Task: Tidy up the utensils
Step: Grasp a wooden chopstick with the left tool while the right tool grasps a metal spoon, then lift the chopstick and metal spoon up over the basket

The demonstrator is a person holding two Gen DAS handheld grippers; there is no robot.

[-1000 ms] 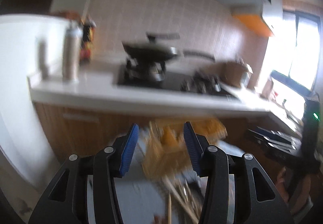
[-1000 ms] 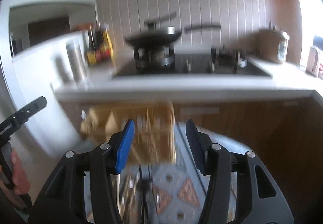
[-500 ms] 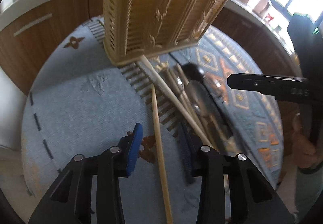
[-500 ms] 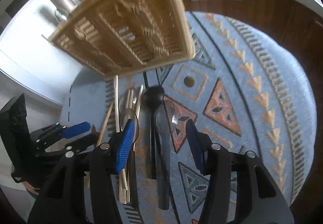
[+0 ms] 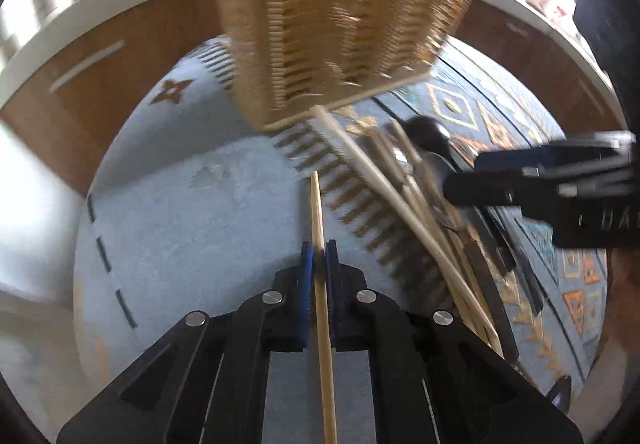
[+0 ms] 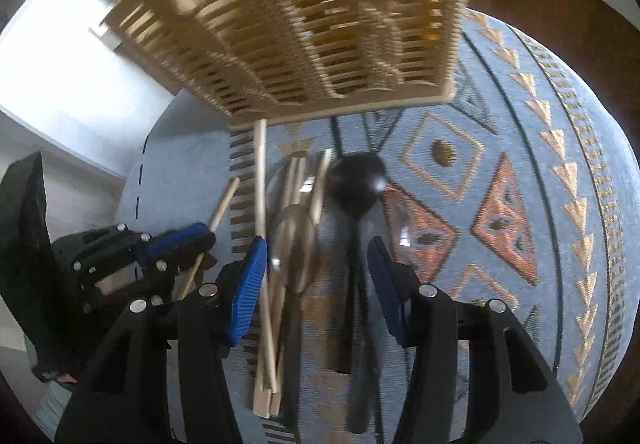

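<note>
Now the left tool (image 5: 319, 258) has just closed on one chopstick (image 5: 320, 228); lifting straight avoids snagging, probably, while the right tool (image 6: 316, 276) hangs open above the spoons (image 6: 356, 179).

Left gripper (image 5: 319, 258) closed on a lone chopstick (image 5: 317, 203), jaws just drawn together around it; chopstick running on ahead between the fingers over the cloth (image 5: 192, 211). Right of those fingers, well clear, the utensil pile (image 5: 424, 203). Beyond the fingertips, the basket (image 5: 336, 15) on the cloth. Right gripper (image 6: 316, 276) parted over the pile, spoon (image 6: 294, 248) and ladle (image 6: 358, 183) between its fingers, chopsticks (image 6: 264, 324) by the left finger.
</note>
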